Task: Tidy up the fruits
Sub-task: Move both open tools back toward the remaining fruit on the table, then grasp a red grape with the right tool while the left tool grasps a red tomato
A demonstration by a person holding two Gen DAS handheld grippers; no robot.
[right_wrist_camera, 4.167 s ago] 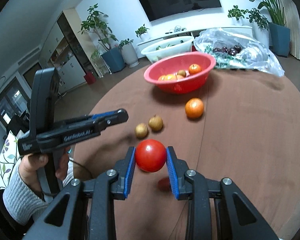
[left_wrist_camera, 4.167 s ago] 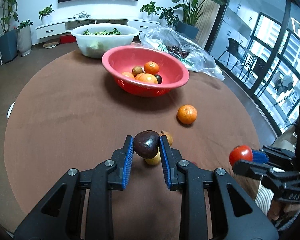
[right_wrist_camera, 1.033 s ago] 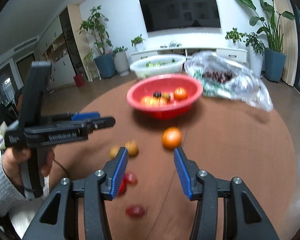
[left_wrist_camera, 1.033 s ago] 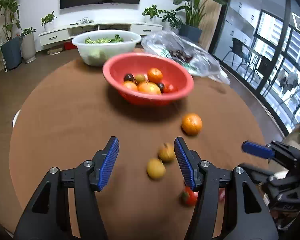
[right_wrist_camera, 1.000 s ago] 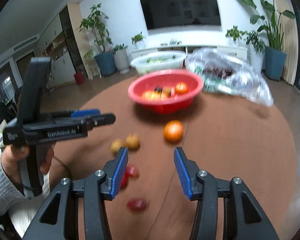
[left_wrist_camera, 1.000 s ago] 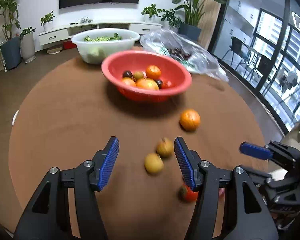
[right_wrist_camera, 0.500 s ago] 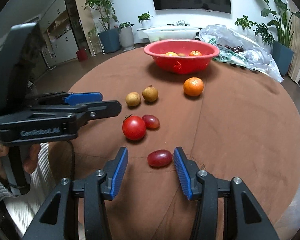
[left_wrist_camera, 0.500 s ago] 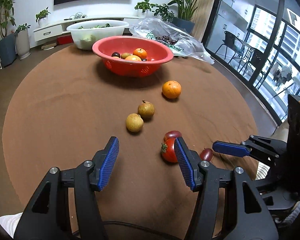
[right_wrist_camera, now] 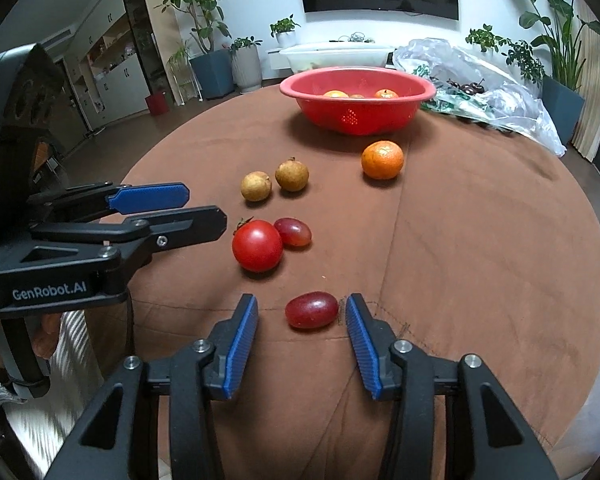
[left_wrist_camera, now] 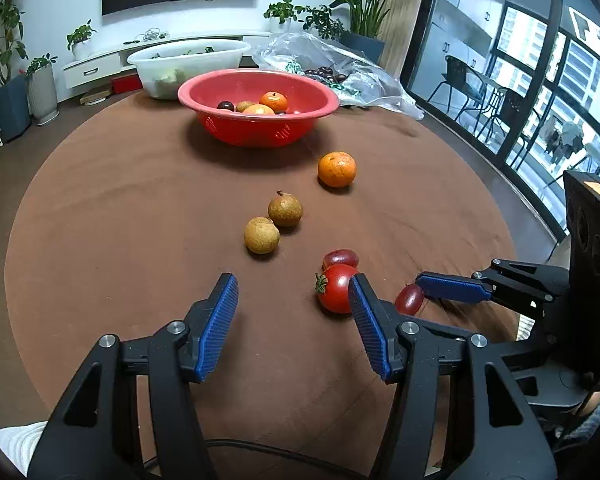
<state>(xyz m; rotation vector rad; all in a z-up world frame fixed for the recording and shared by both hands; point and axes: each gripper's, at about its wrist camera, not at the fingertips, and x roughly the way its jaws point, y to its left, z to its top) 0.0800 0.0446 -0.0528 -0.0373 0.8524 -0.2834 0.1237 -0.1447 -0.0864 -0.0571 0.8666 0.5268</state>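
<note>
A red bowl (left_wrist_camera: 204,98) (right_wrist_camera: 352,120) at the table's far side holds several fruits. On the brown cloth lie an orange (left_wrist_camera: 336,169) (right_wrist_camera: 382,159), two brown fruits (left_wrist_camera: 261,235) (left_wrist_camera: 285,209), a red tomato (left_wrist_camera: 334,289) (right_wrist_camera: 257,245) touching a dark red plum (left_wrist_camera: 340,257) (right_wrist_camera: 293,231), and a second plum (left_wrist_camera: 409,299) (right_wrist_camera: 311,310). My left gripper (left_wrist_camera: 294,320) is open and empty, its right pad beside the tomato. My right gripper (right_wrist_camera: 301,342) is open with the second plum between its fingertips, not clamped.
A white tub of greens (left_wrist_camera: 188,60) and a clear plastic bag of dark fruit (left_wrist_camera: 340,72) (right_wrist_camera: 484,88) lie behind the bowl. The round table's edge (left_wrist_camera: 512,240) runs close on the right. Plants, a TV stand and windows surround the table.
Both grippers dropped the dark fruit and the tomato they held into the bowl earlier, then drew back and lowered. Over the last half second both views came closer to the near fruits.
</note>
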